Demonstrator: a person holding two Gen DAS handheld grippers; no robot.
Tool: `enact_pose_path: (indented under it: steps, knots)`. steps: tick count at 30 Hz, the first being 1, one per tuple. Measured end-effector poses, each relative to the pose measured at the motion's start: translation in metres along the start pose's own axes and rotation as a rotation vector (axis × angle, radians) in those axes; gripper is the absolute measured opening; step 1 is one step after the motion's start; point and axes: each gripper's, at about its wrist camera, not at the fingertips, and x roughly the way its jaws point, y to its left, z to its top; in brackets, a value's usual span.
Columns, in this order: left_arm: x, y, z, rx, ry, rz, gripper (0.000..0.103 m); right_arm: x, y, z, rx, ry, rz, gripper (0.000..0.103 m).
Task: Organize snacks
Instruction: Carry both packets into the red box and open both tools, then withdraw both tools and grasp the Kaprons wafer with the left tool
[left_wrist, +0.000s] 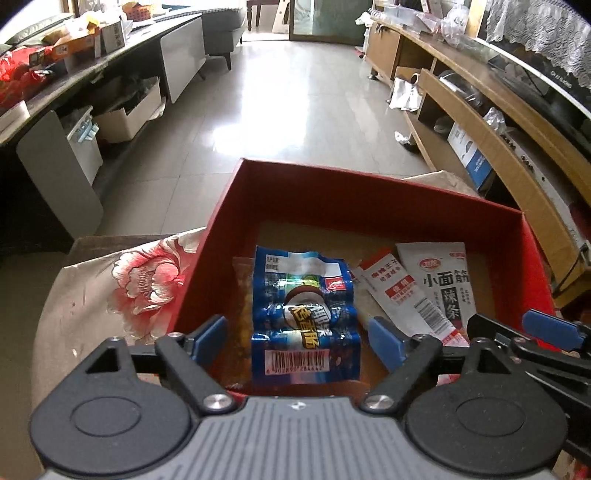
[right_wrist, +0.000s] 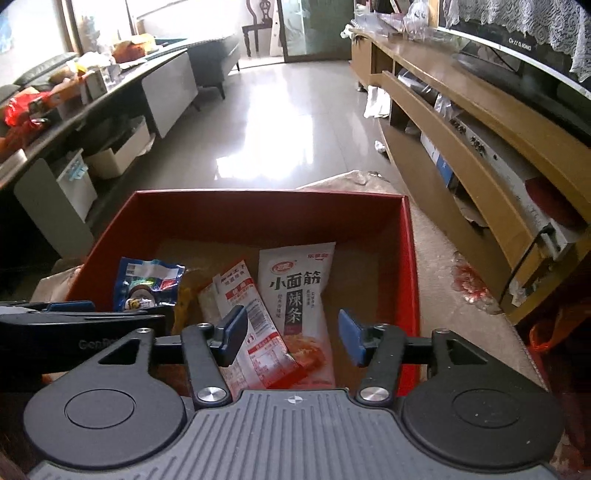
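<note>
A red cardboard box (left_wrist: 369, 184) (right_wrist: 258, 195) stands on a floral cloth and holds several snack packets. A blue sausage packet (left_wrist: 306, 314) (right_wrist: 147, 284) lies flat in it, between the fingers of my left gripper (left_wrist: 297, 339), which is open with its pads clear of the packet. A white spicy-strip packet (left_wrist: 439, 280) (right_wrist: 295, 288) and a slim red-and-white packet (left_wrist: 395, 291) (right_wrist: 255, 325) lie to its right. My right gripper (right_wrist: 291, 334) hovers over these two, open and holding nothing. Each gripper shows at the edge of the other's view.
The floral cloth (left_wrist: 140, 284) covers the surface under the box. A wooden TV cabinet (left_wrist: 480, 122) runs along the right, and a cluttered low table (left_wrist: 74, 74) along the left. Shiny tiled floor (left_wrist: 295, 110) stretches beyond the box.
</note>
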Motion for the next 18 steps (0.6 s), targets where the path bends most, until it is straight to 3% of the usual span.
enact_pose_path:
  steps: [6, 18]
  knots:
    - [-0.023, 0.000, -0.008, 0.023, -0.044, 0.002, 0.087, -0.014, 0.000, -0.005, -0.004, -0.019, -0.008, 0.068]
    - [-0.055, 0.009, -0.054, 0.089, -0.020, -0.035, 0.087, -0.047, 0.004, -0.032, -0.022, -0.022, 0.003, 0.074]
